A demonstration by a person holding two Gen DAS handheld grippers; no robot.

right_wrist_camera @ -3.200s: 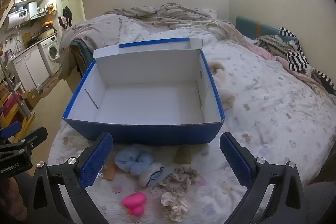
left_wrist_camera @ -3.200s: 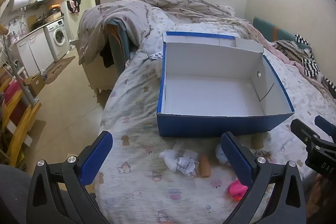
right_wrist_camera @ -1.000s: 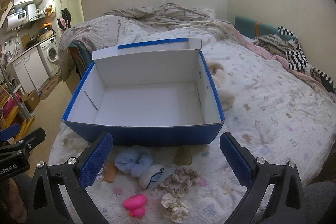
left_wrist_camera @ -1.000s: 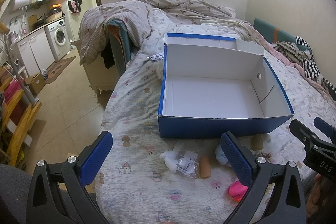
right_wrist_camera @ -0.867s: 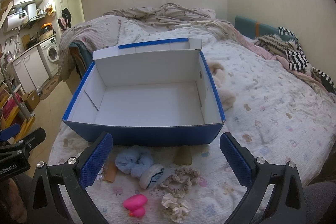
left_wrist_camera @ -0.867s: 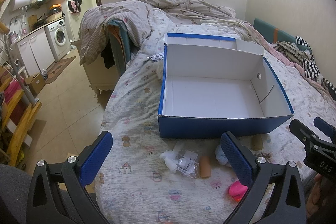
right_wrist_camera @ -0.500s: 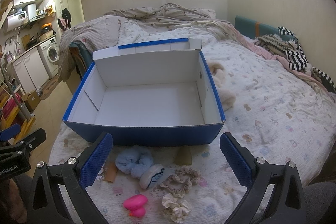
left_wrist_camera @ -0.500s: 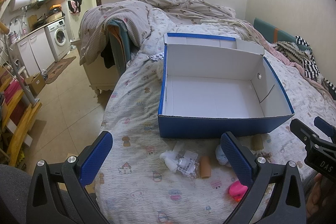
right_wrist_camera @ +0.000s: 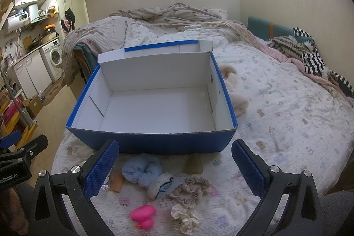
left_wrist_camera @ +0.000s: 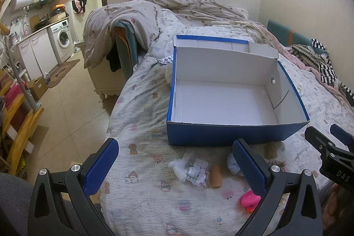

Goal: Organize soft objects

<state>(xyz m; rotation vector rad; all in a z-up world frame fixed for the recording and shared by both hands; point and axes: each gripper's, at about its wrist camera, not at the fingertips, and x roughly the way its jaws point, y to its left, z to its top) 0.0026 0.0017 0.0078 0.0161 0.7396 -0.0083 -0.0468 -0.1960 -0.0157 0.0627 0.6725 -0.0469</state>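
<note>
An open blue box with a white, bare inside (right_wrist_camera: 154, 103) (left_wrist_camera: 223, 101) sits on the bed. In front of it lie small things: a light blue scrunchie (right_wrist_camera: 141, 170), a small blue-and-white sock (right_wrist_camera: 161, 185), a beige scrunchie (right_wrist_camera: 190, 190), a cream scrunchie (right_wrist_camera: 187, 217), a pink rubber duck (right_wrist_camera: 143, 215) (left_wrist_camera: 250, 200), a brown roll (left_wrist_camera: 215, 176) and a crumpled clear wrapper (left_wrist_camera: 194, 171). My left gripper (left_wrist_camera: 174, 165) is open above the wrapper and roll. My right gripper (right_wrist_camera: 174, 165) is open above the scrunchies. Both are empty.
The bed's left edge drops to a tiled floor (left_wrist_camera: 73, 103). A rumpled duvet (right_wrist_camera: 168, 21) lies at the head of the bed. A cream plush thing (right_wrist_camera: 234, 90) lies right of the box. Striped clothes (right_wrist_camera: 314, 59) lie at the far right.
</note>
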